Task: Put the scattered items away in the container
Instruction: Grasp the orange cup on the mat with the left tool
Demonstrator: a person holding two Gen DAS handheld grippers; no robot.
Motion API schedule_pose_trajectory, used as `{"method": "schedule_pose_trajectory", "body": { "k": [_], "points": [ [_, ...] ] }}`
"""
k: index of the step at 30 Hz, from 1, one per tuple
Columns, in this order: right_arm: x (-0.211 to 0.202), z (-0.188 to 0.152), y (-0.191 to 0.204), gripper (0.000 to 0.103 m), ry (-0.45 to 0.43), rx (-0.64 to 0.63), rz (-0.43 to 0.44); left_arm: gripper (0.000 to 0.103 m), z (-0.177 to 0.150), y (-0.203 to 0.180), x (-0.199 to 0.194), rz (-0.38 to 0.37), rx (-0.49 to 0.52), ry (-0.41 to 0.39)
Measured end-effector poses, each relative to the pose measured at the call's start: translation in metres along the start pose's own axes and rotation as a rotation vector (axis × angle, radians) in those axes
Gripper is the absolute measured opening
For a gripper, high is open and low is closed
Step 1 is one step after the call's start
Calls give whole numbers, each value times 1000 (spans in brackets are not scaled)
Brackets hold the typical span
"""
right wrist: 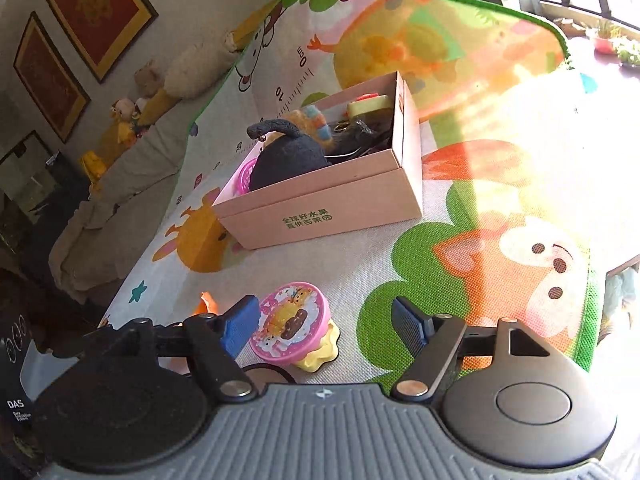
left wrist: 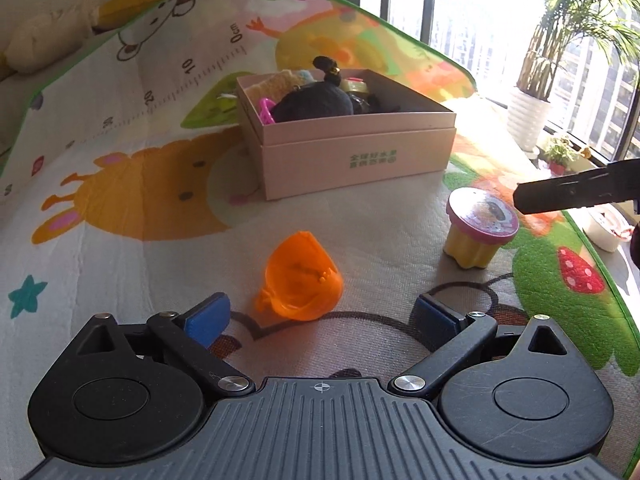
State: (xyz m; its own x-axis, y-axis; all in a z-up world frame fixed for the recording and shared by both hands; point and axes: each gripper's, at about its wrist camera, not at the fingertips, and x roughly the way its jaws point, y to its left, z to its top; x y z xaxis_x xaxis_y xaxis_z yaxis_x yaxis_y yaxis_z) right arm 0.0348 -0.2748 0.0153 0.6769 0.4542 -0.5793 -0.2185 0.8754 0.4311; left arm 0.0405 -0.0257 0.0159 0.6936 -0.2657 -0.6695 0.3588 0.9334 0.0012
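Observation:
A pink cardboard box (left wrist: 360,156) stands on the play mat and holds a black plush toy (left wrist: 316,102) and other small items; it also shows in the right wrist view (right wrist: 320,208). An orange plastic cup (left wrist: 300,280) lies on its side just ahead of my open left gripper (left wrist: 320,316), between the fingertip lines. A yellow toy cup with a pink lid (right wrist: 290,326) sits between the open jaws of my right gripper (right wrist: 326,324), close to the left blue pad (right wrist: 240,326). The same toy (left wrist: 480,224) shows in the left wrist view, with my right gripper's finger (left wrist: 576,192) beside it.
The colourful play mat (left wrist: 160,128) covers the floor, with its green edge at the right. A potted plant (left wrist: 532,116) and windows stand far right. Stuffed toys (right wrist: 132,112) and a sofa line the wall at left.

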Motion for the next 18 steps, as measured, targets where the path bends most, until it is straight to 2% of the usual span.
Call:
{"method": "schedule_pose_trajectory", "body": {
  "k": [2,5,7,9,11,13,15,18],
  "points": [
    [-9,-12,9,89,-11,-72,-27,101,1,-2,6,-21,1,6],
    [-13,-32,19,95,22,-167,-69,101,0,-9,4,-113,19,4],
    [-11,-42,20,98,49,-181,-83,101,-1,-14,-1,-191,26,-3],
    [-9,-48,18,100,66,-167,-81,101,-2,-17,-7,-225,35,-20],
    [-8,-50,19,103,65,-165,-80,101,-1,-18,-11,-204,48,-39],
    [-6,-50,22,103,71,-175,-81,101,0,-16,-11,-144,50,-43],
    [-4,-53,26,103,75,-206,-95,101,2,-11,-5,-84,48,-33],
    [-1,-61,35,103,83,-284,-137,101,4,-6,6,-40,38,-19]
  ]
}}
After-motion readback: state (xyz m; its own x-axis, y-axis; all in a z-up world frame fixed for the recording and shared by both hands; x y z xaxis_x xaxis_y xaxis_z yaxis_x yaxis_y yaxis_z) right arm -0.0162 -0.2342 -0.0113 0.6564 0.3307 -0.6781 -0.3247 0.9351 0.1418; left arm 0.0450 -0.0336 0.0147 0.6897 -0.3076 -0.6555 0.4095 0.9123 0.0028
